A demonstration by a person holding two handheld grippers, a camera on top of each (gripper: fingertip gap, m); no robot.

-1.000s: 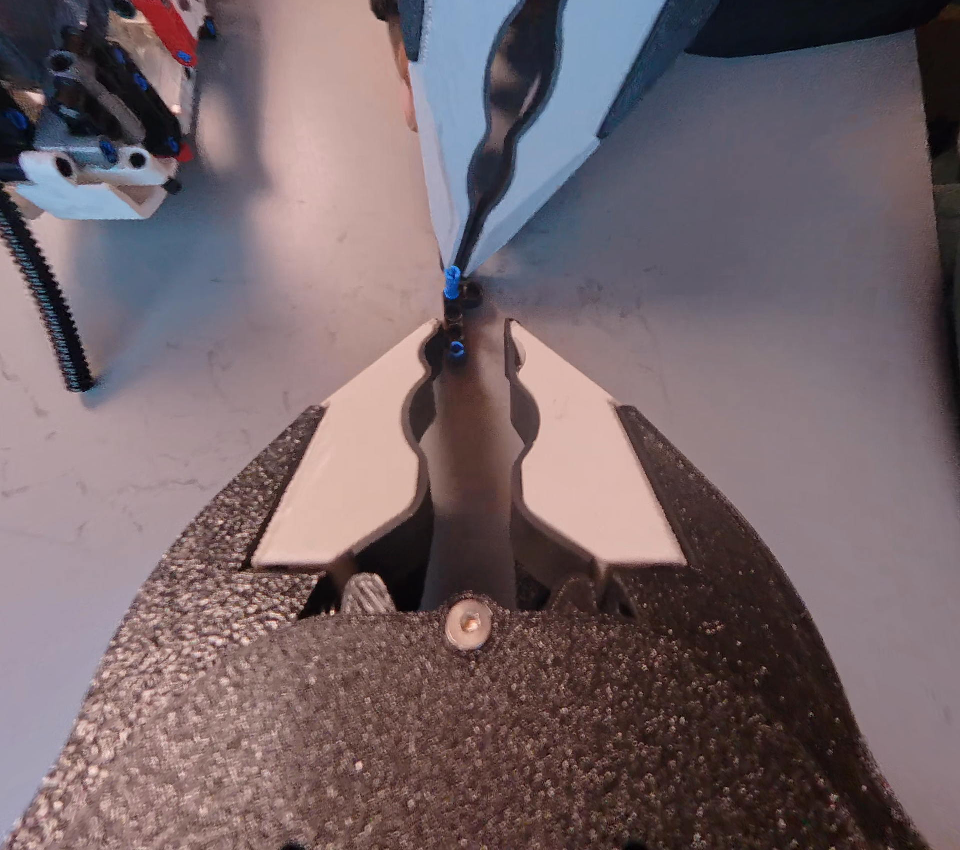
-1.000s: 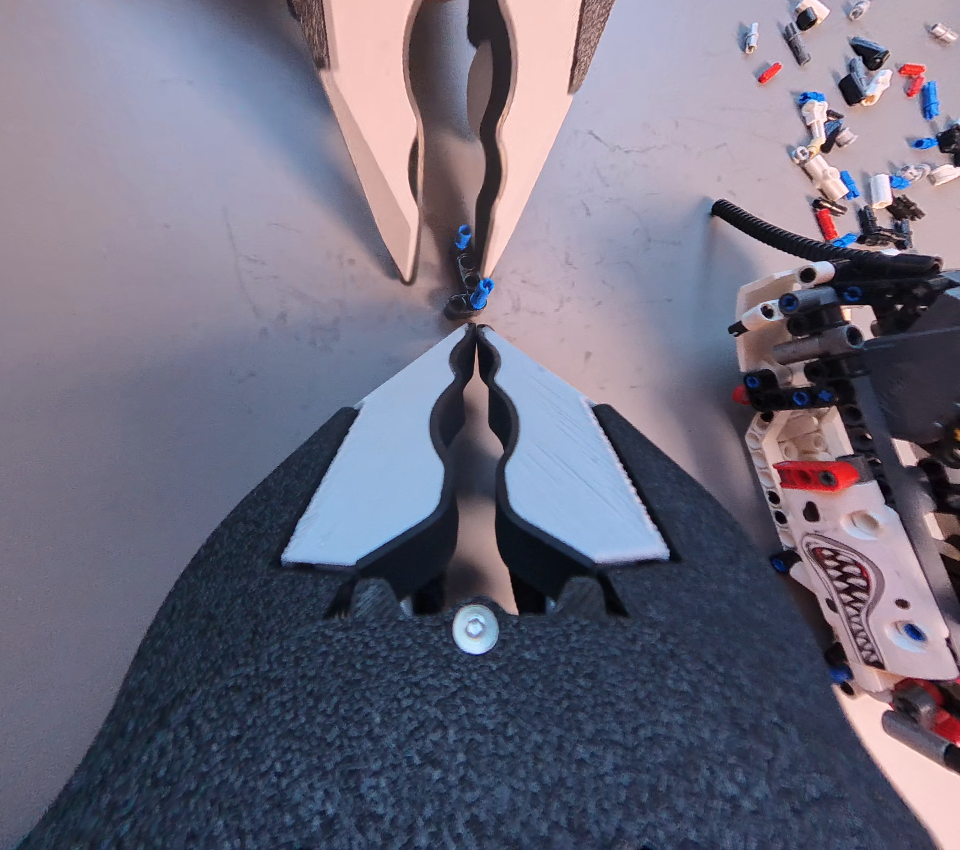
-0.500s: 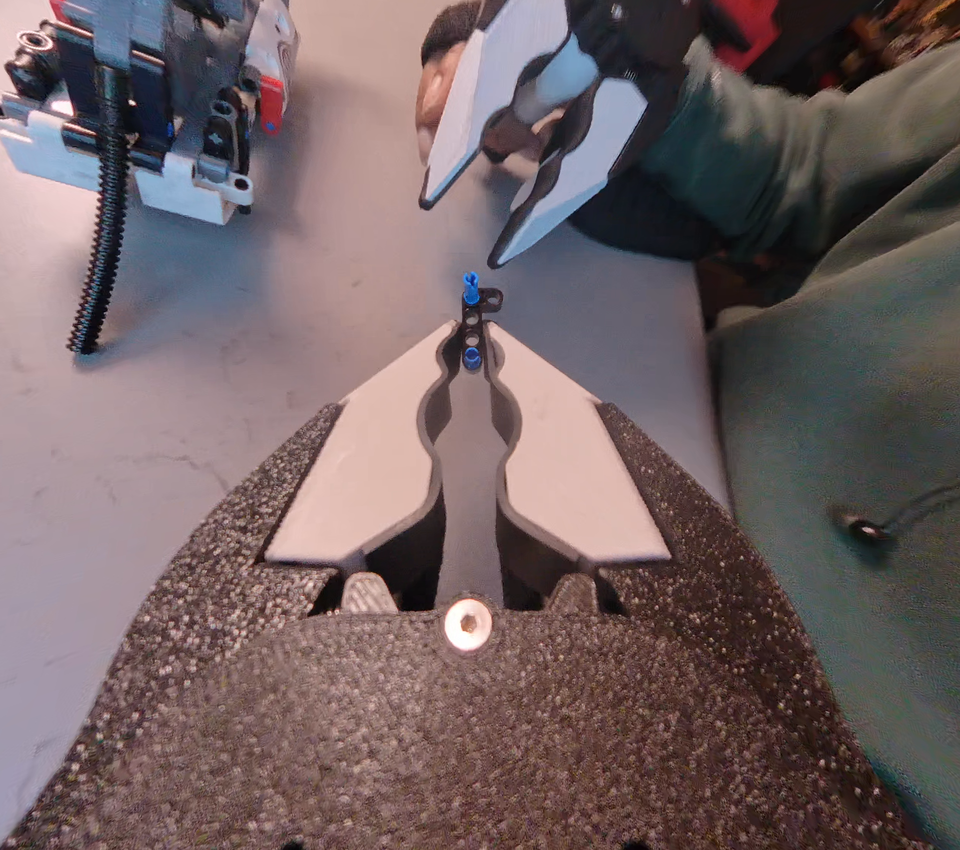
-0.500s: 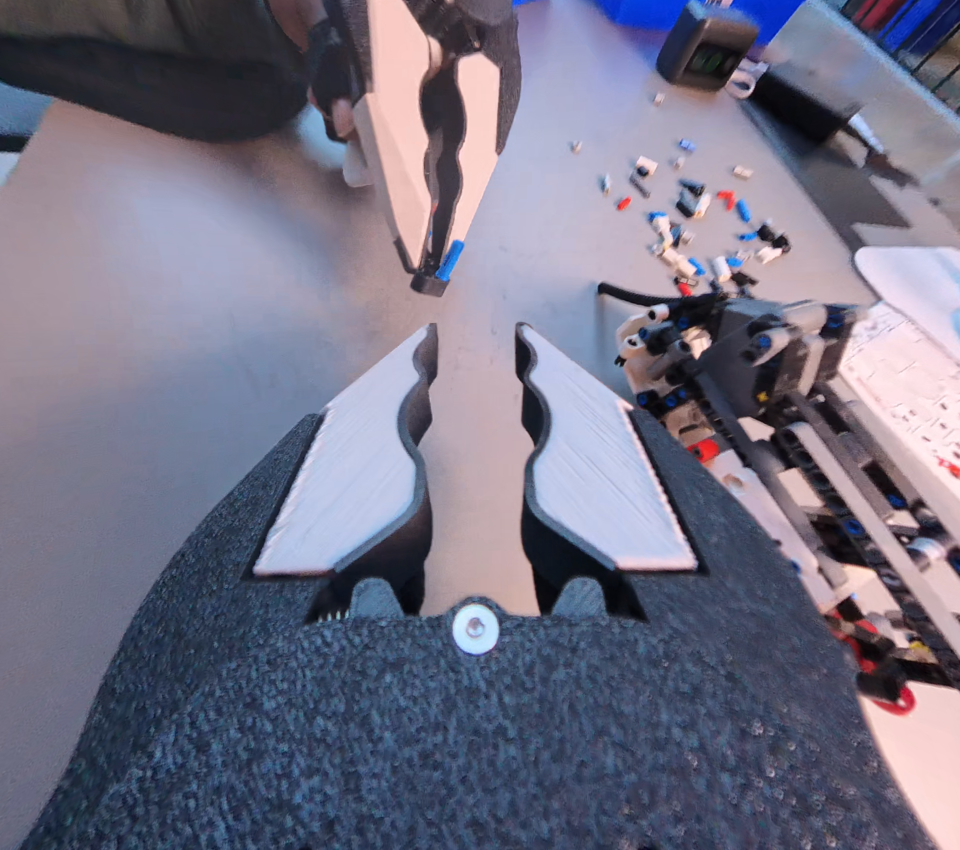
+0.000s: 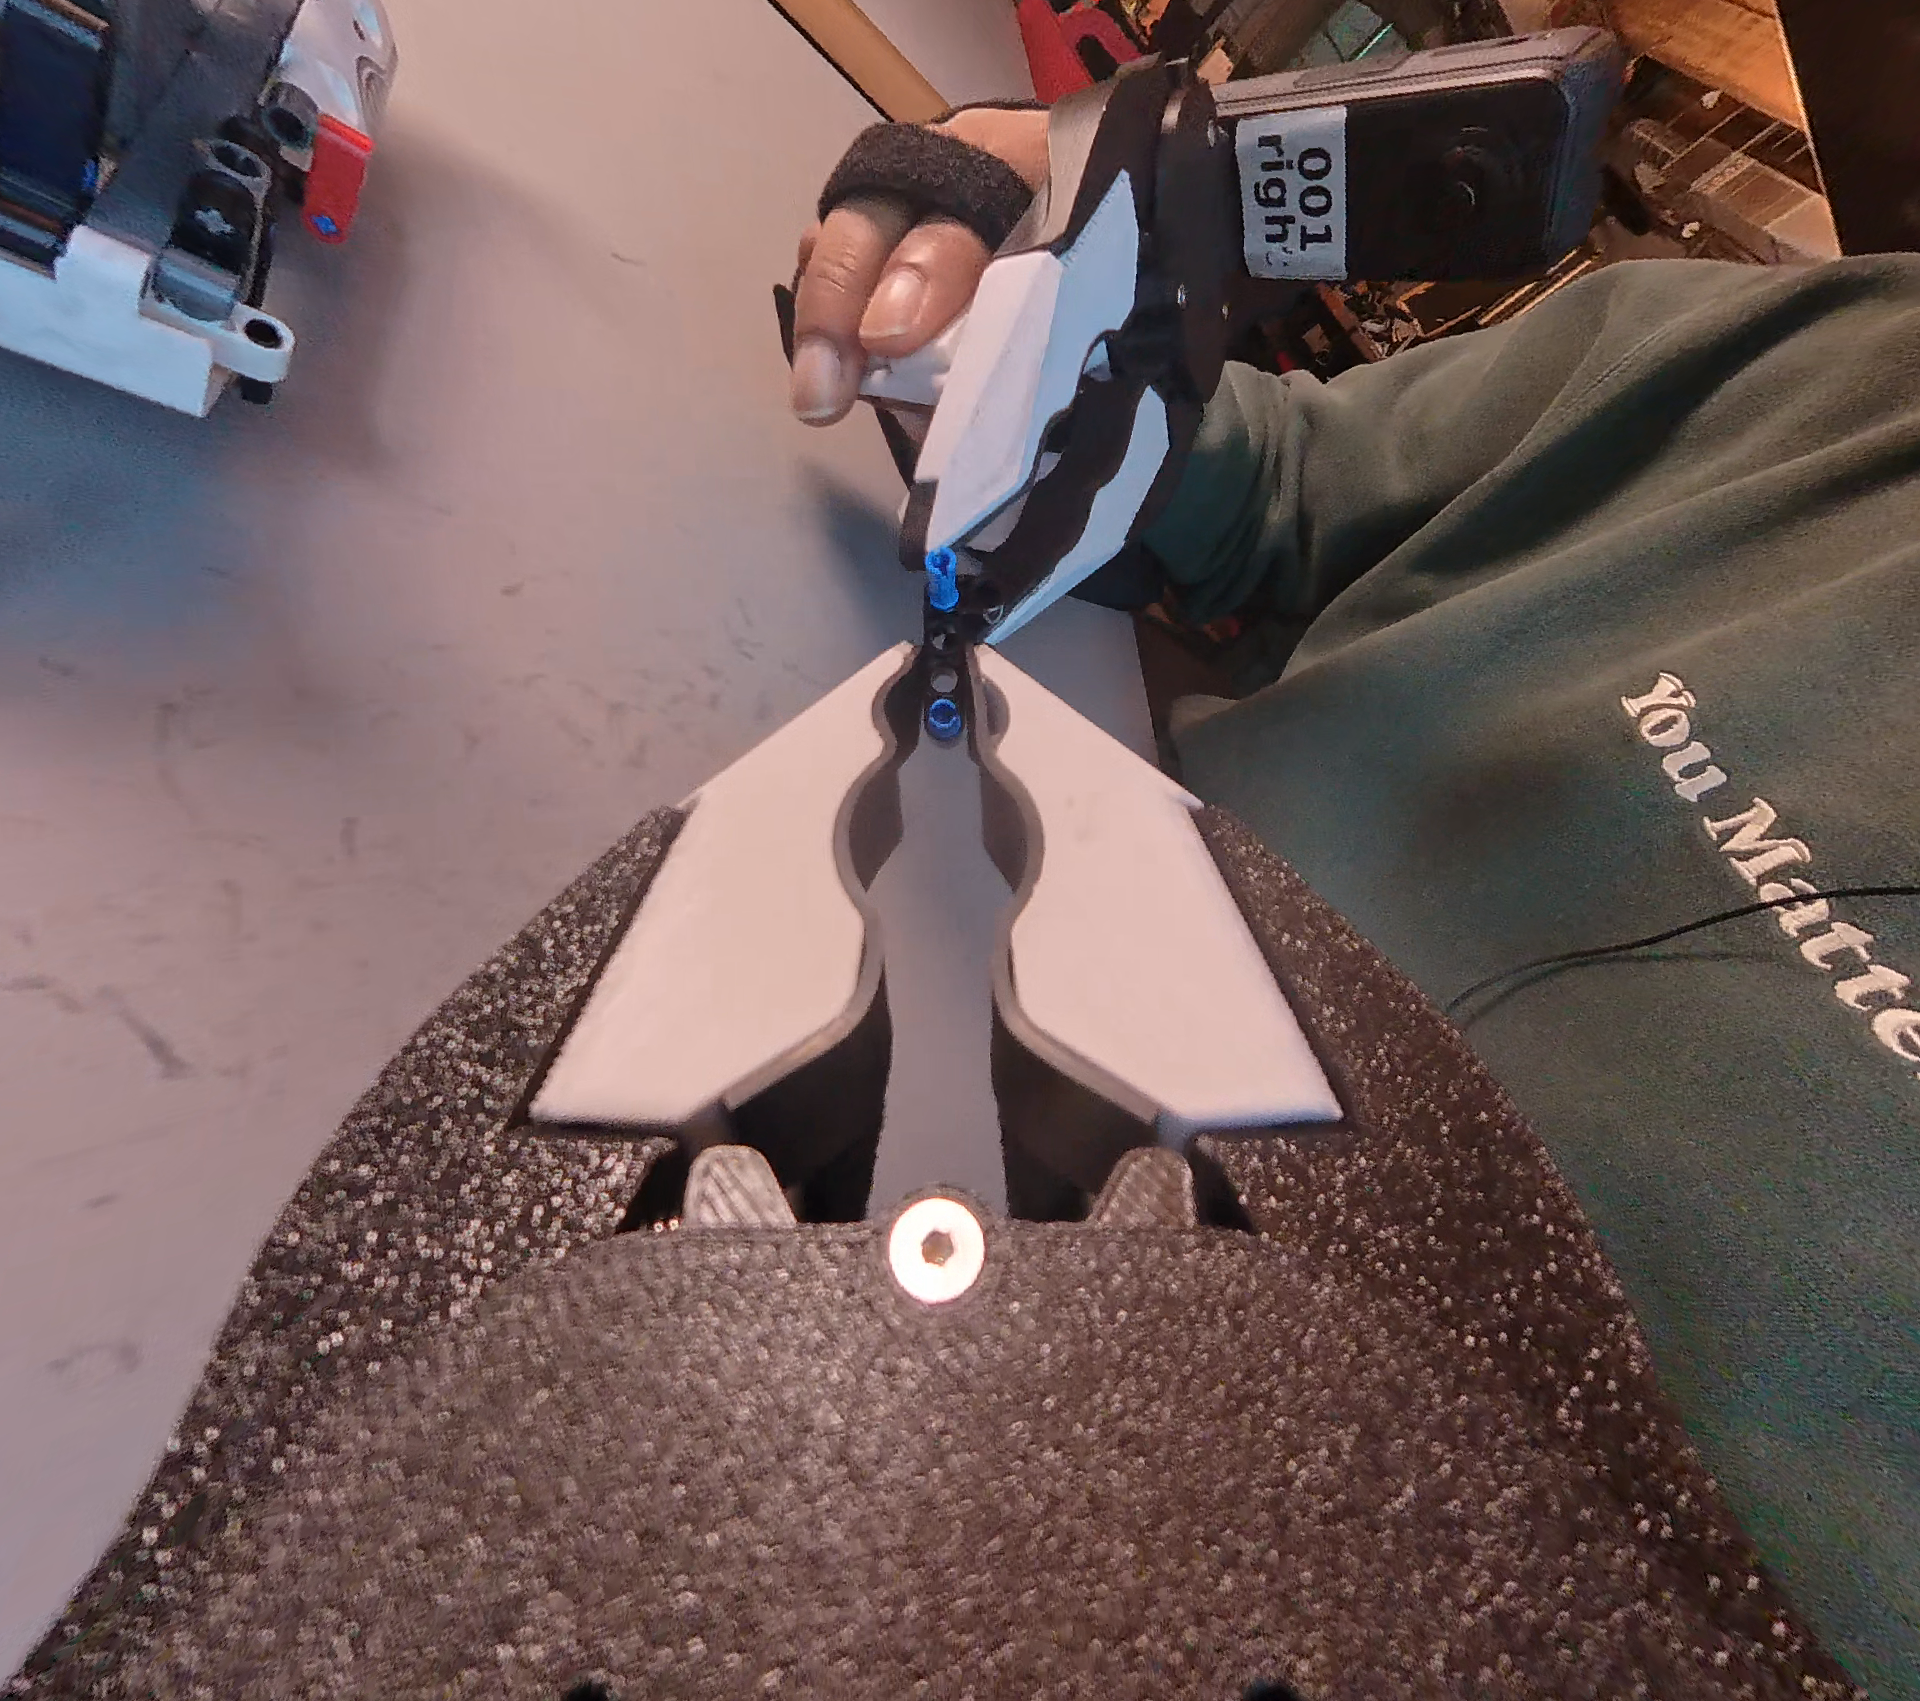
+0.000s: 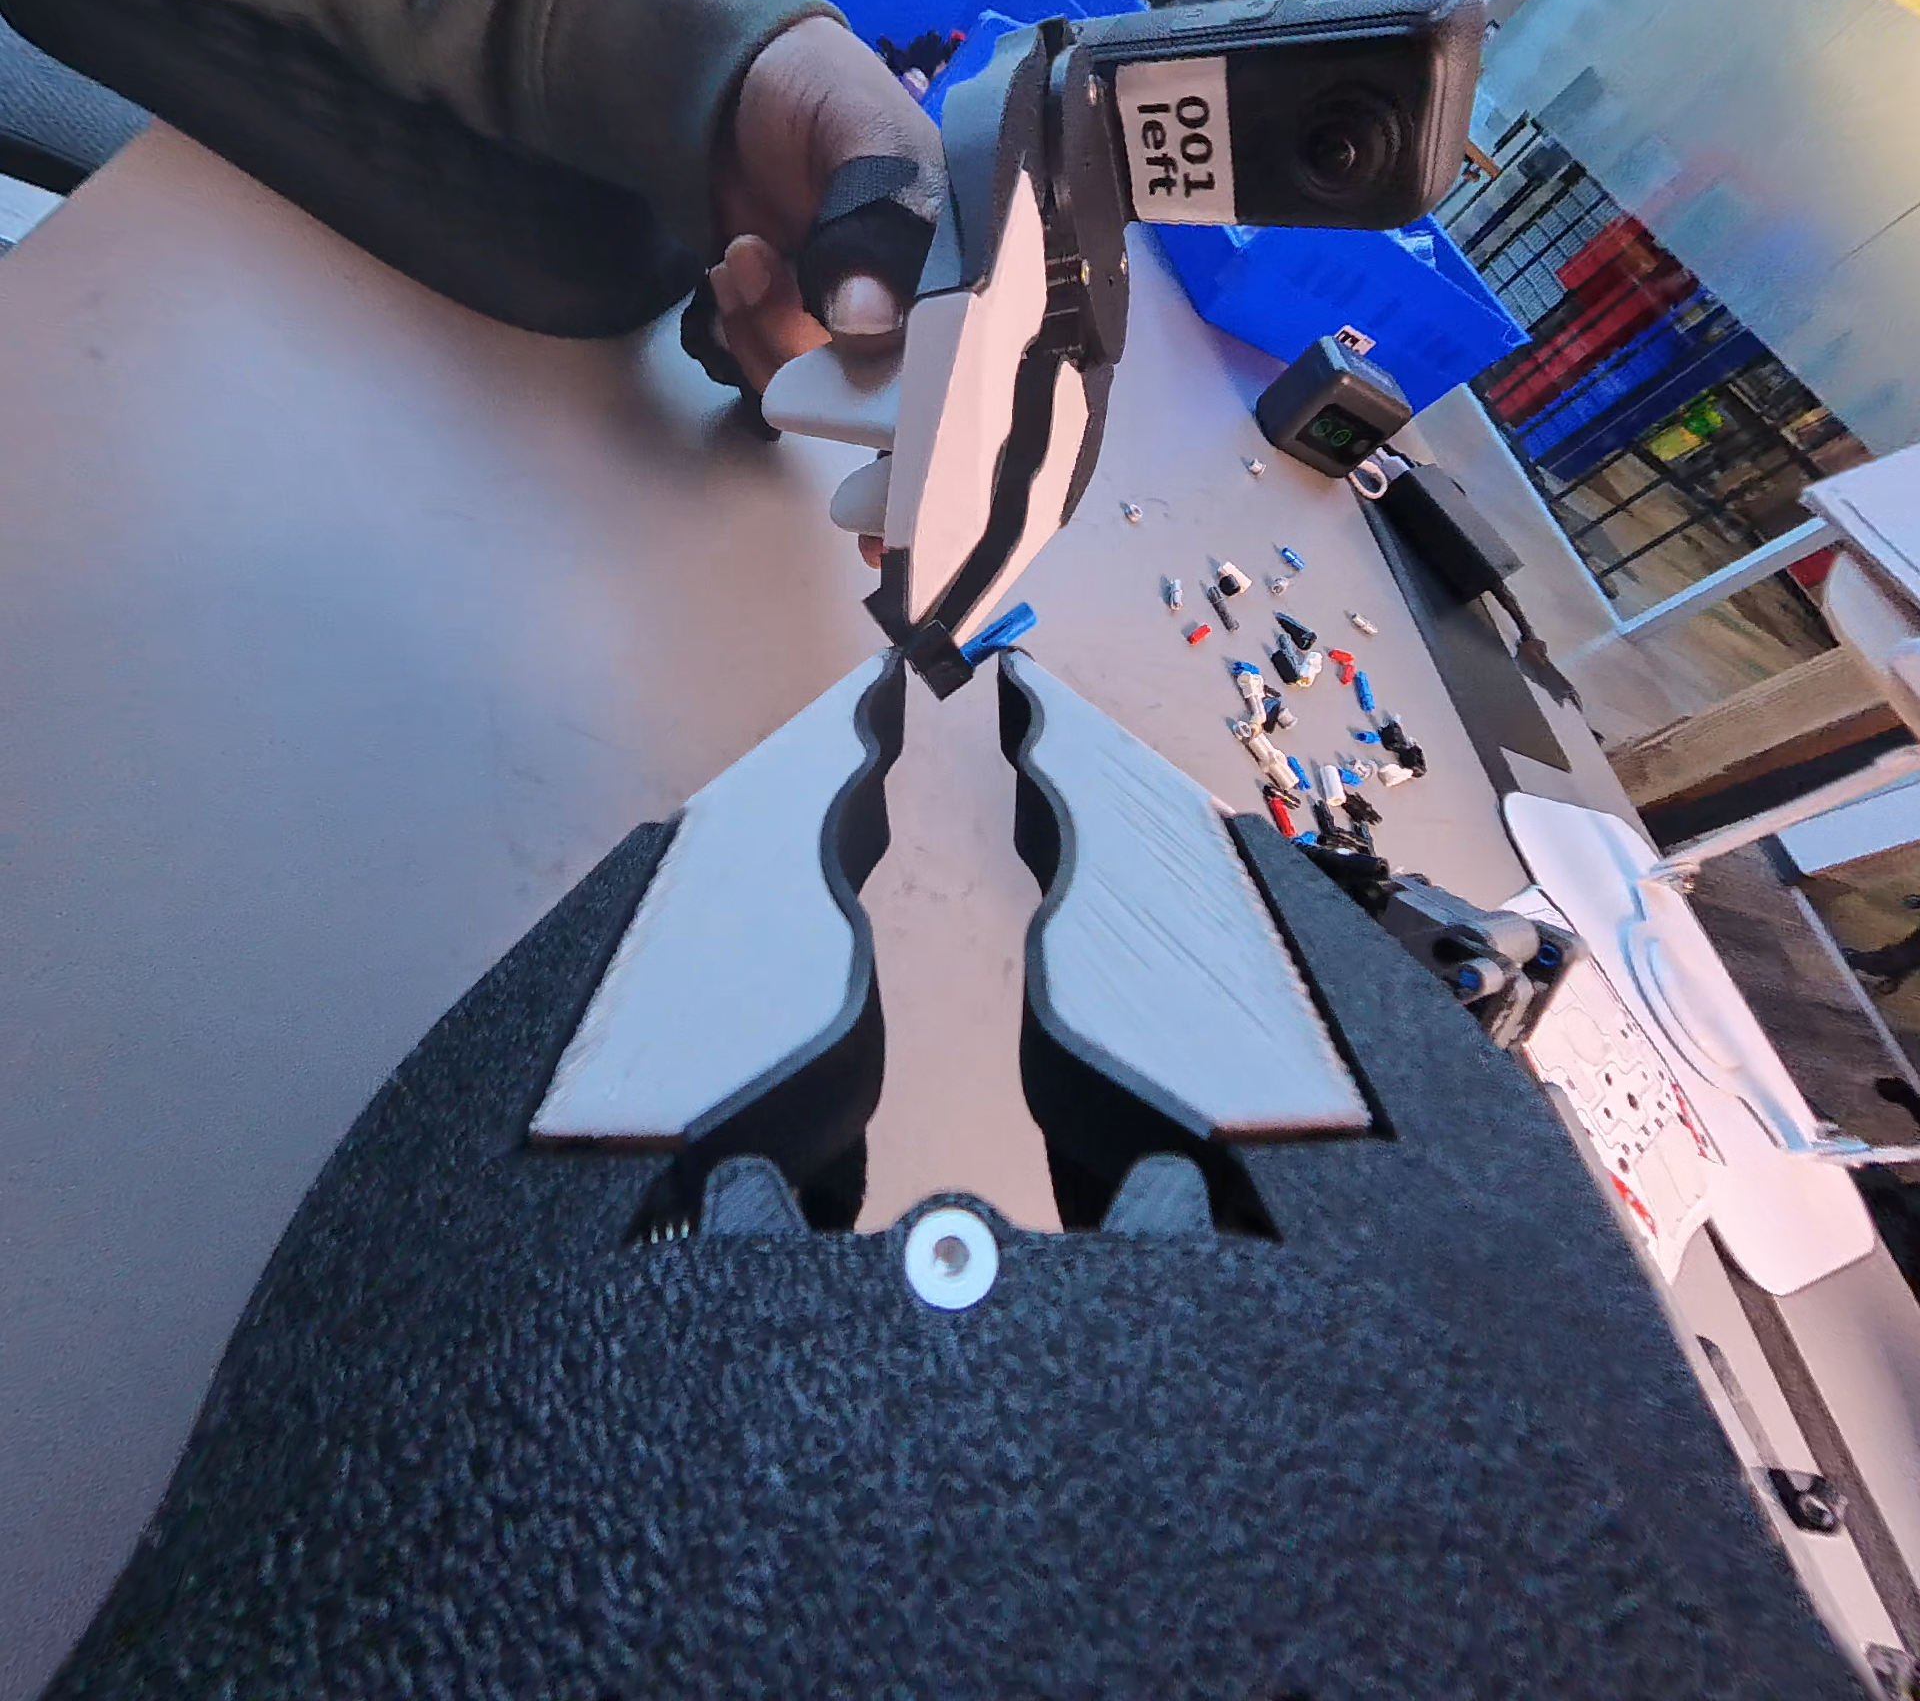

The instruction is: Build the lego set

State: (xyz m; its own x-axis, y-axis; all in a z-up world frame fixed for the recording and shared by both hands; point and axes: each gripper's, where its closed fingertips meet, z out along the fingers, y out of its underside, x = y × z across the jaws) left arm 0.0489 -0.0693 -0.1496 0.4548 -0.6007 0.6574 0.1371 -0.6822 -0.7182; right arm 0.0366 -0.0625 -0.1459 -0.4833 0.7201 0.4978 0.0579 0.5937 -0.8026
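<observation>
Black and slim, the lego beam [image 5: 943,683] with blue pins is pinched in our left gripper [image 5: 940,695], closed on it above the grey table [image 5: 520,612] so the right gripper [image 5: 971,612] can work its far end.

From the right wrist, our right gripper [image 6: 945,675] stands parted, empty, beside that beam [image 6: 938,659]; loose pieces [image 6: 1299,716] and blue bins [image 6: 1340,290] lie beyond.
</observation>
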